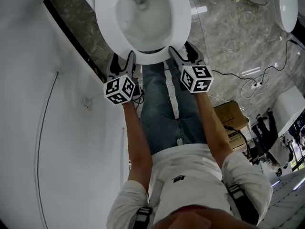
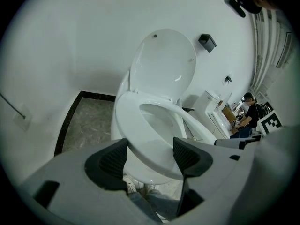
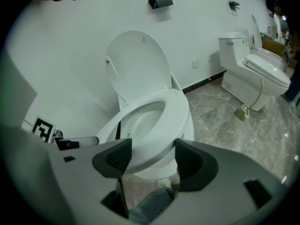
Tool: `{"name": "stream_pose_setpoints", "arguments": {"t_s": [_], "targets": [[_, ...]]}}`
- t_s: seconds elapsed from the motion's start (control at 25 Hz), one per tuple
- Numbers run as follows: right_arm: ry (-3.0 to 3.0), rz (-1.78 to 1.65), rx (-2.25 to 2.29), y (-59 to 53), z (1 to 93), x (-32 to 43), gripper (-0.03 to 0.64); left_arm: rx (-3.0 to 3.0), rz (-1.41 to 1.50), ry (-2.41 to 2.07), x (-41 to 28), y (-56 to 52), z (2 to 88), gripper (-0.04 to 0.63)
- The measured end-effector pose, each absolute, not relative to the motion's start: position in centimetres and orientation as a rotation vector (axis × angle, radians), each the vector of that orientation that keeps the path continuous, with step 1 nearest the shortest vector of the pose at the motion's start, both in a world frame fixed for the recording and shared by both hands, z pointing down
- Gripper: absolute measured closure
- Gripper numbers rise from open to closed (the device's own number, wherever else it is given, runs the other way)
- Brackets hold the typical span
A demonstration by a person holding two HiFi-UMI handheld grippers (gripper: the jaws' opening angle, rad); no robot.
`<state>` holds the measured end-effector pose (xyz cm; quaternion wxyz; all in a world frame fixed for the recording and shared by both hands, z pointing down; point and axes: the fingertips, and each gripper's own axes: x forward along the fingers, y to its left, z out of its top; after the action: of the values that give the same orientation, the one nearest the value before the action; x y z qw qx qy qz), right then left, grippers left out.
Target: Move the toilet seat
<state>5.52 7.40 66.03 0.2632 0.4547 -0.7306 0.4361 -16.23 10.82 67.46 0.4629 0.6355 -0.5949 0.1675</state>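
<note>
As the left gripper [image 1: 123, 57] and right gripper [image 1: 183, 52] gape, the toilet seat [image 1: 106, 18] lies rim-first at their tips.

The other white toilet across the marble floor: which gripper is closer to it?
Right. The right gripper is at the front of the near white toilet seat, on the side toward the other white toilet; the left gripper is on the opposite side, farther off.

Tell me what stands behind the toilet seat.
Behind the toilet seat the lid stands raised, in front of the white wall. Whatever sits directly behind the lid is covered by it.
</note>
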Motion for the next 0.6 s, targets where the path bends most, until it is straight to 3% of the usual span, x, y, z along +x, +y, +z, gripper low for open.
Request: {"name": "stream_pose_setpoints", "arguments": {"t_s": [0.6], "targets": [[-2.061,1.196,1.297,5.1,60.6,5.3,0.318,1.589,0.239,-1.525,-16.8,8.7,62.4,0.287]]}}
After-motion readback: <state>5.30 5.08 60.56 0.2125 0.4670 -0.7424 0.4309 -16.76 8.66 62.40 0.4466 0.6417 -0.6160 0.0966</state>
